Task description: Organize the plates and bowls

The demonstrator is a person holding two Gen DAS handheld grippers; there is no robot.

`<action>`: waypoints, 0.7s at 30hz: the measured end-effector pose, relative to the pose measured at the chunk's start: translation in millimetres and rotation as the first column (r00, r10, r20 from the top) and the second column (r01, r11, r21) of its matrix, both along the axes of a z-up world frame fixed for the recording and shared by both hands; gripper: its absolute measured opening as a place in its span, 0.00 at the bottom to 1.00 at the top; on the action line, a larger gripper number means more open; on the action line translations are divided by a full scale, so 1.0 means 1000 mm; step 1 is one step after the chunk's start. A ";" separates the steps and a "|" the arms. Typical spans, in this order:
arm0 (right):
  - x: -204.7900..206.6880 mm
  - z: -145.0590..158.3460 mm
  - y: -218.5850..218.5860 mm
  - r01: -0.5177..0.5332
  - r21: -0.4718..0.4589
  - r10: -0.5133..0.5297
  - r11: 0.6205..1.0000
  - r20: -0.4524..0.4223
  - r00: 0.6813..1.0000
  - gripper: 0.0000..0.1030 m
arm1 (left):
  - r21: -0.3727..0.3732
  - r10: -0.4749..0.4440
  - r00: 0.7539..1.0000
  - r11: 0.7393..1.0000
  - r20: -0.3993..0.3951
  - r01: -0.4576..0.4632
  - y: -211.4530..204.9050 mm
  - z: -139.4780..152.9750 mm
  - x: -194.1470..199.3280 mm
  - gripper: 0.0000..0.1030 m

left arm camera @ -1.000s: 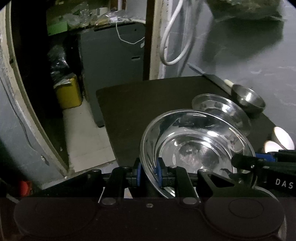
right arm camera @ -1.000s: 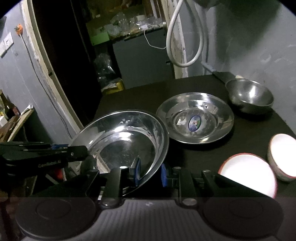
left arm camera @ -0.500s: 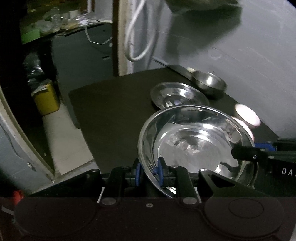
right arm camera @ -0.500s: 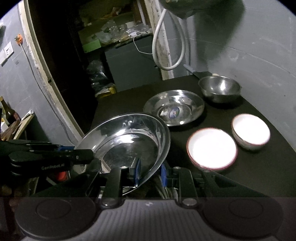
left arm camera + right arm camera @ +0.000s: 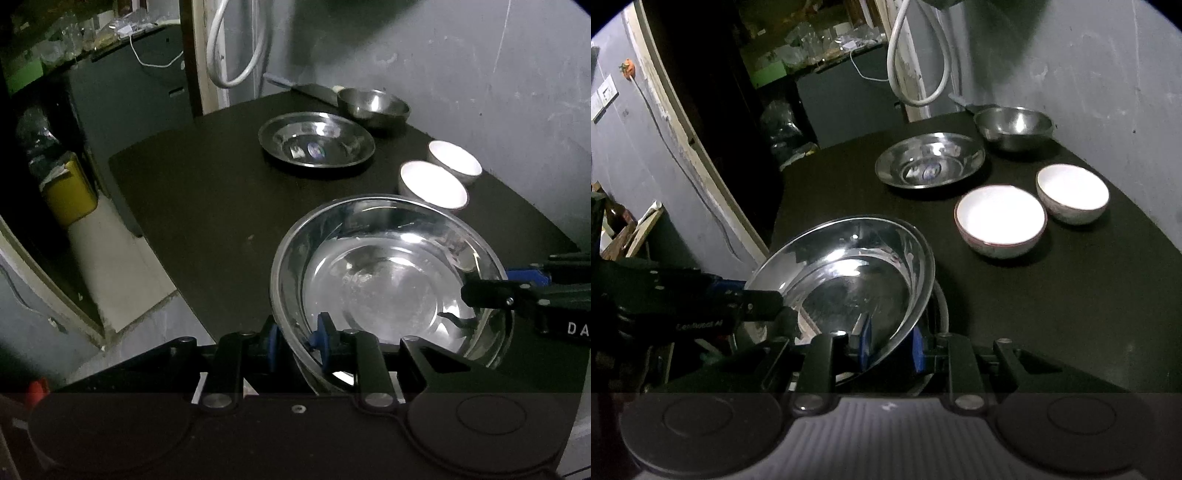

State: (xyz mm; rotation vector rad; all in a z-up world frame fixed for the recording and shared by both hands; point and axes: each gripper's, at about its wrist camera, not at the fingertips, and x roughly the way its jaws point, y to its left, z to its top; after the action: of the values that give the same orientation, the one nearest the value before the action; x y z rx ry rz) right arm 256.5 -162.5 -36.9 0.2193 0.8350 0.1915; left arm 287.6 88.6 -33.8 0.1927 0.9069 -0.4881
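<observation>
A large steel plate (image 5: 388, 280) (image 5: 849, 280) hangs tilted over the near end of the black table (image 5: 207, 192). My right gripper (image 5: 890, 343) is shut on its near rim and shows as a black finger at the plate's right edge (image 5: 484, 295). My left gripper (image 5: 297, 341) has the opposite rim between its blue pads. Its jaws are opening, and a thin dark gap shows beside the left pad. A second steel plate (image 5: 316, 146) lies at the far end, with a steel bowl (image 5: 373, 105) behind it. Two white bowls (image 5: 432, 184) (image 5: 456, 162) stand side by side on the right.
A grey wall runs along the table's right side, with a white hose loop (image 5: 236, 48) hanging at the far corner. To the left of the table lies a doorway with a yellow container (image 5: 70, 192) on the floor. A dark cabinet (image 5: 129, 92) stands beyond.
Both grippers carried the large plate back along the table, so the far plate and steel bowl look farther off and both white bowls show. The left pads stand slightly wider apart.
</observation>
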 end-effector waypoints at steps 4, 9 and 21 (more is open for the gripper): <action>-0.003 -0.005 0.002 -0.004 0.000 0.004 1.000 -0.018 1.000 0.25 | 0.018 0.001 1.000 1.000 -0.011 0.000 -0.002 -0.003 -0.003 0.23; -0.002 -0.010 0.005 -0.013 -0.013 0.013 1.000 -0.040 0.999 0.26 | 0.038 0.003 1.000 0.999 -0.018 -0.002 -0.004 -0.007 -0.002 0.23; -0.002 -0.008 0.011 -0.042 -0.065 0.038 0.997 -0.059 0.998 0.29 | 0.062 -0.013 1.000 0.998 -0.026 0.015 -0.010 -0.011 0.002 0.25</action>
State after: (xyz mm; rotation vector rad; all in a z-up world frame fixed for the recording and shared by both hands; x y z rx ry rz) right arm 254.3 -151.2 -44.7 0.1471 0.9023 0.1954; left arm 289.3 79.0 -44.5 0.2499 0.9468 -0.4764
